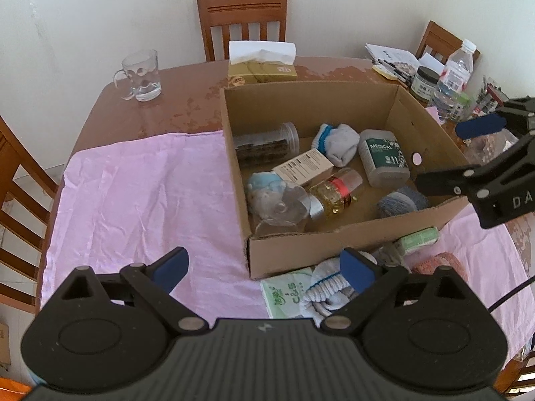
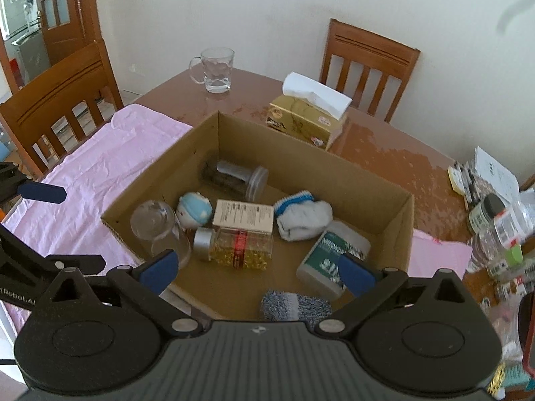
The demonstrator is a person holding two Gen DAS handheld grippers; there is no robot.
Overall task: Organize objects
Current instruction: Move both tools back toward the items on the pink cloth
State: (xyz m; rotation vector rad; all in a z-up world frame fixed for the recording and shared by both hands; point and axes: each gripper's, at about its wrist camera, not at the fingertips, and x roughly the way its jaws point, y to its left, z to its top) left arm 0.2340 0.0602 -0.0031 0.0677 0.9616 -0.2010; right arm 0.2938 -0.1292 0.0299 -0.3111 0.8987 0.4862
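An open brown cardboard box [image 1: 341, 234] sits on a pink cloth [image 1: 140, 193]. Inside the box lie a white sock with blue stripes [image 2: 302, 215], a clear bottle of yellow capsules [image 2: 240, 244] and a grey-blue knitted roll [image 2: 294, 305]. The left gripper [image 1: 264, 269] gapes empty before the box; the right gripper [image 2: 255, 272] spreads wide above the roll, holding nothing.

A plain white wall [image 2: 267, 16] stood behind a brown wooden table [image 1: 187, 100], its top worn in pale patches. Slatted wooden chairs [image 1: 242, 20] were drawn up round it, one at the far side, another at the left edge. A wooden door [image 2: 57, 10] with glass panes (daylight beyond it) stood at the far left. Soft daylight filled the room.
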